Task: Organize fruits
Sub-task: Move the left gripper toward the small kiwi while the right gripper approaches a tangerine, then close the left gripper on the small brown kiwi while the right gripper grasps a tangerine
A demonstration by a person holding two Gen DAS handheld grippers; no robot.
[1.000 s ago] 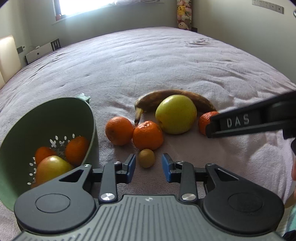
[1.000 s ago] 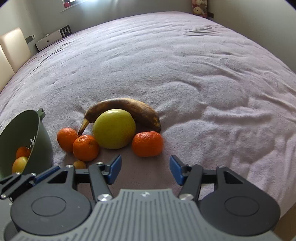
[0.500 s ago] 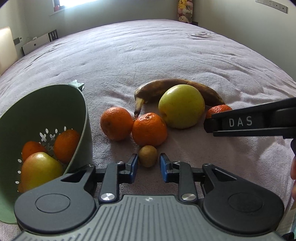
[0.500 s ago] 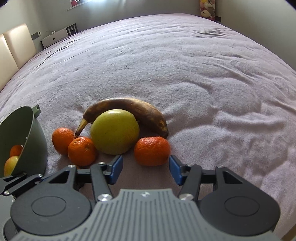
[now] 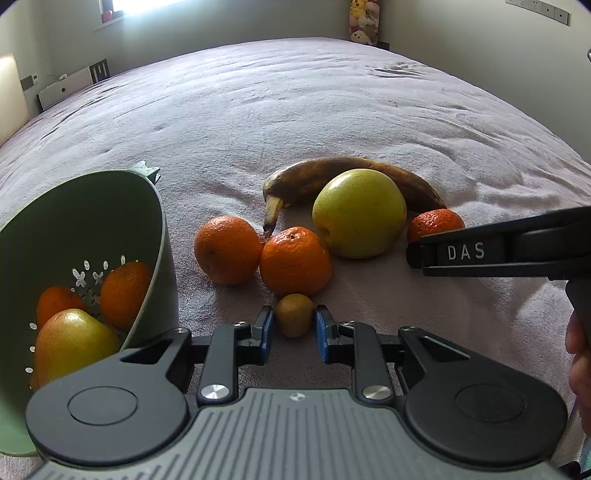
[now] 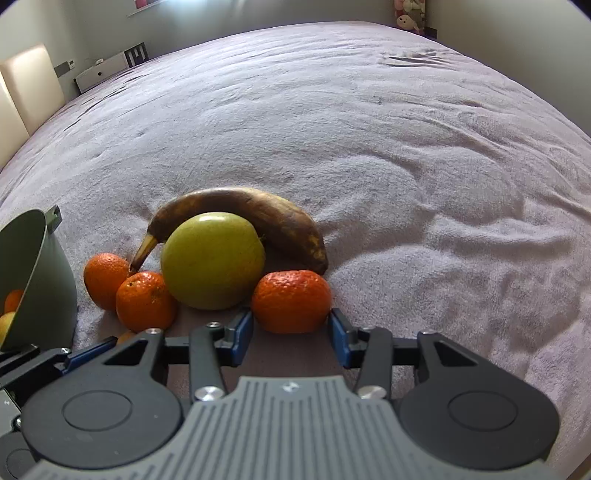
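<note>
Left gripper: we see its blue pads closed onto the small brown kiwi, one pad against each side; the kiwi rests on the blanket.
Right gripper: its jaws have just been closing around the nearest mandarin; the pads sit right at the fruit's two sides, and we cannot tell whether they press on it.
Fruits still out: a green apple lies against a browned banana, and two more mandarins lie touching each other just beyond the kiwi.
Colander: green, tilted toward us at the left, holding two mandarins and a yellow-red apple.
In the way: the closer of the pair of mandarins sits just past the kiwi, almost touching it. The apple crowds the left side of the mandarin between the right gripper's pads, and the banana's tip lies close behind it.
Surface: a rumpled mauve blanket over a wide bed.
Room: pale walls, a bright window at the far left, a white unit on the floor below it, plush toys stacked in the far corner, and a cream padded chair back.
Person: part of a hand shows at the right edge in the left wrist view.
</note>
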